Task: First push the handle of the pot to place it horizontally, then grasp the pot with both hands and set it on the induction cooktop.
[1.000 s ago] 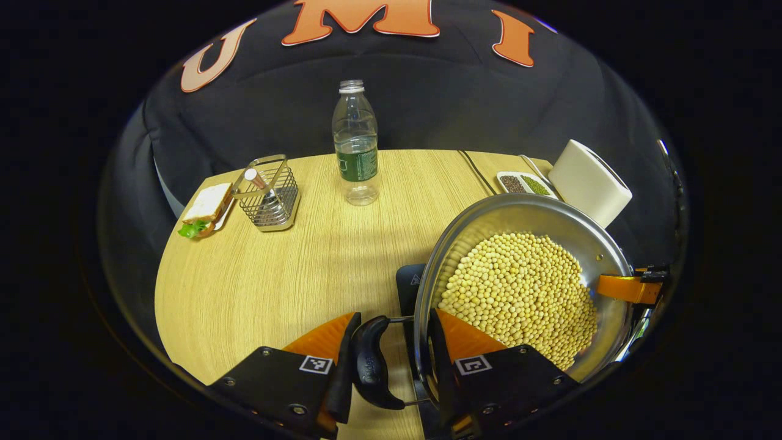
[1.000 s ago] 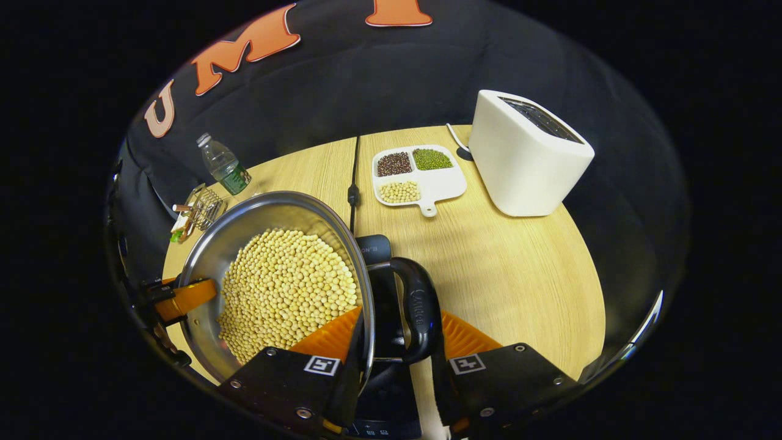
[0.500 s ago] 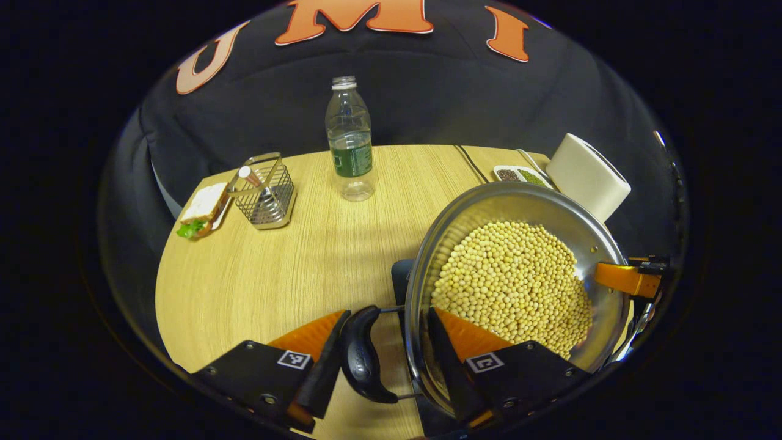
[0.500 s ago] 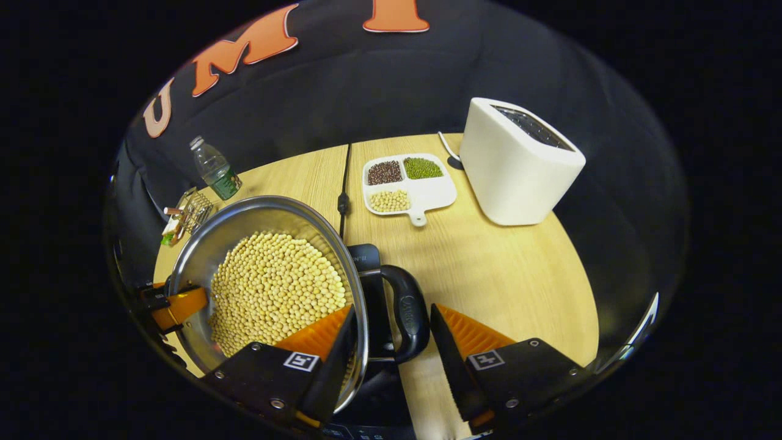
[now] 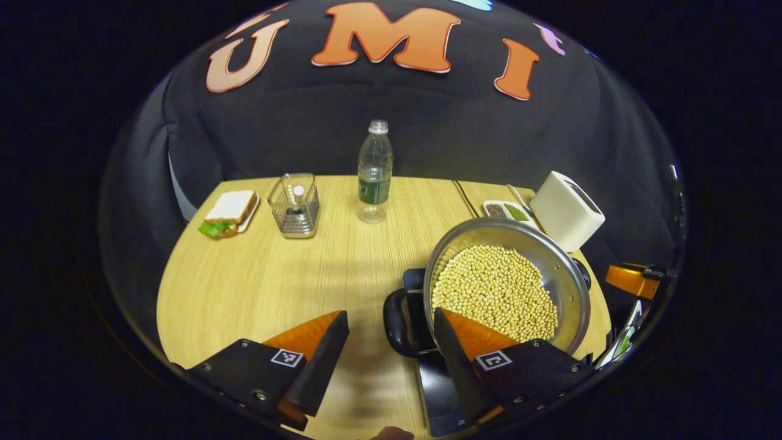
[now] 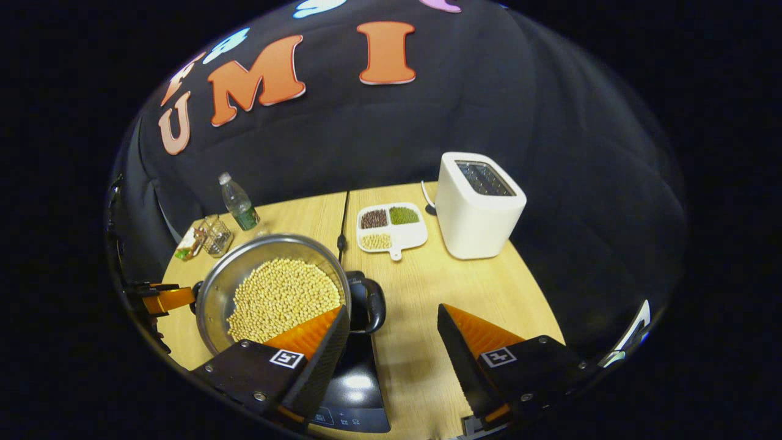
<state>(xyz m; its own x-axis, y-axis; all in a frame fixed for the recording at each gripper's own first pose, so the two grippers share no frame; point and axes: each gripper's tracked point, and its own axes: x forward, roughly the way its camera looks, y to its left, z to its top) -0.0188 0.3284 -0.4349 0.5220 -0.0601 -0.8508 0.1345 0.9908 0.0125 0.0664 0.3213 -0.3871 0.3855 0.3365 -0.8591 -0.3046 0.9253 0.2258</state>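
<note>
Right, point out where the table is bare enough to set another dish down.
Bare wood lies between the wire basket, the bottle and the pot, and again in front of the toaster. The strip between the pot and the bean tray is crowded.

You've got no legible txt here. The bottle (image 5: pixel 374 174) carries a green label (image 5: pixel 374 190), but the print's too small to read. The induction cooktop (image 6: pixel 356 391) has tiny white marks (image 6: pixel 342 420) along its near edge; can't tell if they're icons or chars. Square b/w coded markers sit on the gripper bodies, two on the left gripper (image 5: pixel 390 313) and two on the right gripper (image 6: pixel 392 308). They're patterns, not words or nos.
</note>
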